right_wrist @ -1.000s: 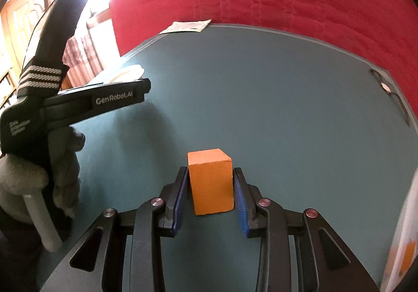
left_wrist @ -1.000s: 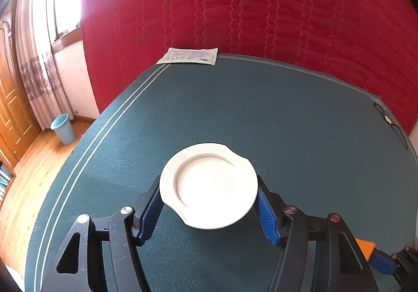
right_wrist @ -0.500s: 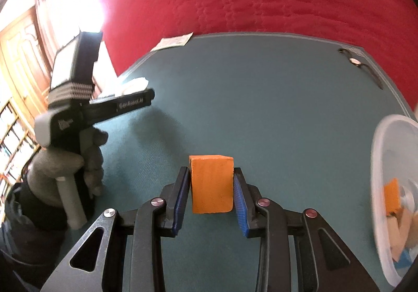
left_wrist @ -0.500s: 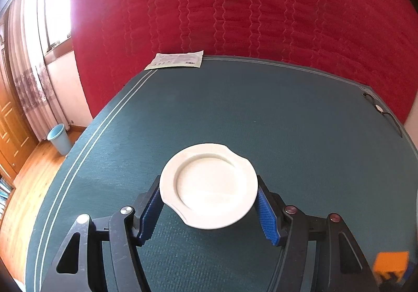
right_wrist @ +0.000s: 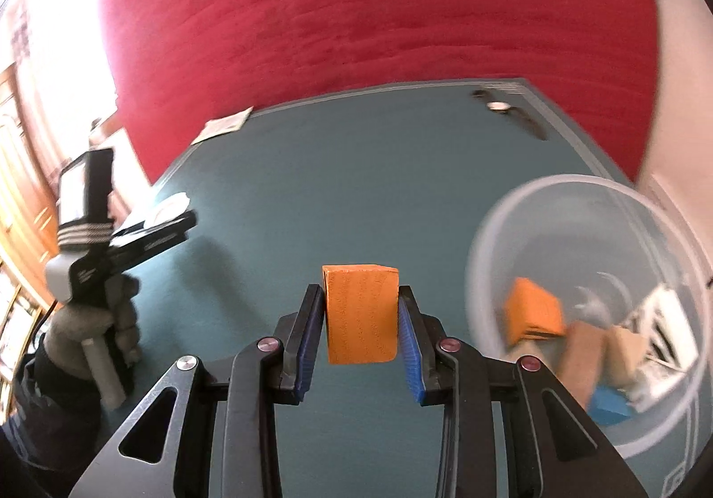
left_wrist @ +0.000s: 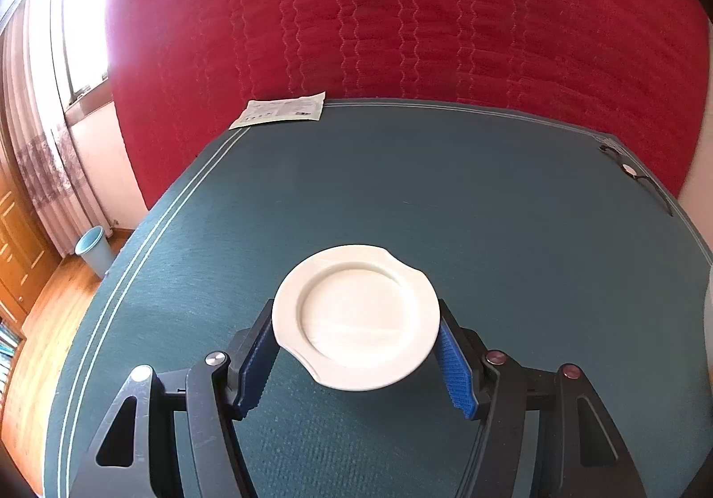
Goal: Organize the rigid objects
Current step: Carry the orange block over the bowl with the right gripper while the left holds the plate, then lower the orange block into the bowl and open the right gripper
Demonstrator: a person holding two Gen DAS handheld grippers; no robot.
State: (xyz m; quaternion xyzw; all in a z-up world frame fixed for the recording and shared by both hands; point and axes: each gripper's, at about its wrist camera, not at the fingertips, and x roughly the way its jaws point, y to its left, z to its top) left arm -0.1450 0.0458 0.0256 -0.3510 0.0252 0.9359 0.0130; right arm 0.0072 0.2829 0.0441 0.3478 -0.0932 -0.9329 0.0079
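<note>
While the left gripper [left_wrist: 356, 342] pinches a glossy round plate [left_wrist: 356, 315], the right gripper [right_wrist: 360, 326] clamps a matte orange block [right_wrist: 360, 320]

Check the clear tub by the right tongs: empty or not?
Not empty. The clear tub holds an orange block, tan blocks and a blue piece, all blurred.

My left camera looks forward and down along my left gripper [left_wrist: 356, 346], close over the table [left_wrist: 490, 204], facing the red wall [left_wrist: 401, 8]. My right camera looks the same way along my right gripper [right_wrist: 360, 320], from further right, with a tub [right_wrist: 490, 239] near. Both views share the table's far edge, the paper [left_wrist: 280, 112] [right_wrist: 225, 124] and the wall.
</note>
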